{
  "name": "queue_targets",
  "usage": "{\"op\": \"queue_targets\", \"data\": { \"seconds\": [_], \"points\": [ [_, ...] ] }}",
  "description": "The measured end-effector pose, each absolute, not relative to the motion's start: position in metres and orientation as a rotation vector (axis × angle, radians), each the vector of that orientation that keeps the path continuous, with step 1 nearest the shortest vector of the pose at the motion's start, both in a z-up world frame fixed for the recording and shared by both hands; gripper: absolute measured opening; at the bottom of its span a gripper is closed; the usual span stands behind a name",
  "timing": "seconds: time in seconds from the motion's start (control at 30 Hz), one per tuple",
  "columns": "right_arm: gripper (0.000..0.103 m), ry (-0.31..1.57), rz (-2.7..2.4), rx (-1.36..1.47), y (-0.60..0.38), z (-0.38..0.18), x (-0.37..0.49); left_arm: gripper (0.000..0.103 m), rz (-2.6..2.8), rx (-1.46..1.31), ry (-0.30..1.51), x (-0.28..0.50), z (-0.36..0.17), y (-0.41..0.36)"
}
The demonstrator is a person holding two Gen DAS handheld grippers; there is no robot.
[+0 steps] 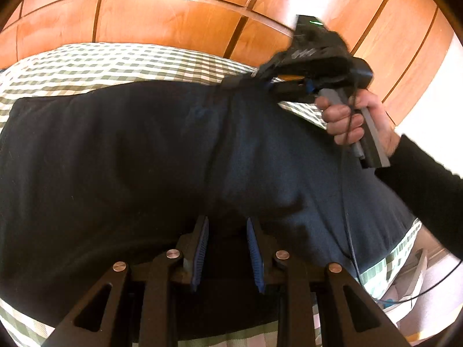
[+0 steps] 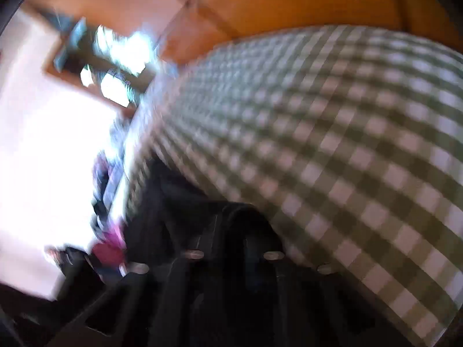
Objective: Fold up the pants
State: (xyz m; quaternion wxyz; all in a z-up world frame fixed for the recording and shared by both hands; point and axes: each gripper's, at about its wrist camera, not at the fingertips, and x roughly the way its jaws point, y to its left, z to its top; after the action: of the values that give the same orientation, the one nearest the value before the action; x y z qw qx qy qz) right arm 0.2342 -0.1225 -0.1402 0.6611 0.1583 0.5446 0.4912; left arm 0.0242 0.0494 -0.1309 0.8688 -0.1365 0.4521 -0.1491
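Dark navy pants (image 1: 144, 159) lie spread across the green checked bed cover (image 1: 101, 63). My left gripper (image 1: 227, 231) hovers over the near edge of the pants with its blue-padded jaws apart and nothing between them. My right gripper (image 1: 246, 82), held in a hand, is at the far edge of the pants and its jaws are closed on a fold of the dark fabric. The right wrist view is blurred; dark pants cloth (image 2: 231, 225) covers the right gripper's fingers there, over the checked cover (image 2: 347, 144).
A glossy wooden wardrobe (image 1: 188, 14) stands behind the bed. A black cable (image 1: 351, 231) hangs from the right gripper over the pants. The bed's right edge and floor clutter (image 1: 405, 283) lie at the lower right. A bright window (image 2: 43, 144) is at the left.
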Motion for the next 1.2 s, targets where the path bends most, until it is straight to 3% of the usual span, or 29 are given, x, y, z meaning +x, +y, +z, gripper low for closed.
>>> {"op": "queue_targets", "data": {
  "seconds": [0.07,0.17,0.27,0.5,0.67,0.83,0.87,0.9,0.93,1.1,1.2],
  "points": [
    [0.008,1.161,1.095,0.439,-0.141,-0.135,0.233,0.027,-0.309,-0.307,0.945,0.022,-0.133,0.053],
    [0.007,1.224,0.978,0.263,-0.134,-0.155,0.23,0.027,-0.3,-0.287,0.948,0.023,-0.133,0.051],
    [0.003,1.245,0.929,0.321,-0.138,-0.166,0.236,0.027,-0.291,-0.302,0.963,0.024,-0.13,0.052],
    [0.02,1.18,0.862,0.371,-0.161,-0.129,0.219,0.027,-0.271,-0.408,0.925,0.04,-0.099,0.084],
    [0.02,1.093,0.835,0.371,-0.171,-0.1,0.192,0.027,-0.17,-0.403,0.929,0.076,-0.093,0.112],
    [0.02,1.122,0.785,0.182,-0.155,-0.113,0.159,0.027,-0.027,-0.341,0.959,0.109,-0.11,0.132],
    [0.019,1.122,0.735,0.129,-0.153,-0.119,0.156,0.027,0.015,-0.321,0.979,0.113,-0.117,0.137],
    [0.003,1.12,0.663,0.06,-0.152,-0.126,0.155,0.023,0.023,-0.321,0.999,0.115,-0.125,0.142],
    [0.0,1.1,0.626,0.03,-0.153,-0.133,0.153,0.019,0.013,-0.327,0.983,0.114,-0.129,0.146],
    [0.0,1.028,0.62,0.128,-0.165,-0.142,0.148,0.015,-0.001,-0.344,0.966,0.105,-0.126,0.153],
    [0.0,1.039,0.613,0.133,-0.161,-0.141,0.15,0.022,-0.003,-0.41,0.938,0.091,-0.111,0.164]
  ]
}}
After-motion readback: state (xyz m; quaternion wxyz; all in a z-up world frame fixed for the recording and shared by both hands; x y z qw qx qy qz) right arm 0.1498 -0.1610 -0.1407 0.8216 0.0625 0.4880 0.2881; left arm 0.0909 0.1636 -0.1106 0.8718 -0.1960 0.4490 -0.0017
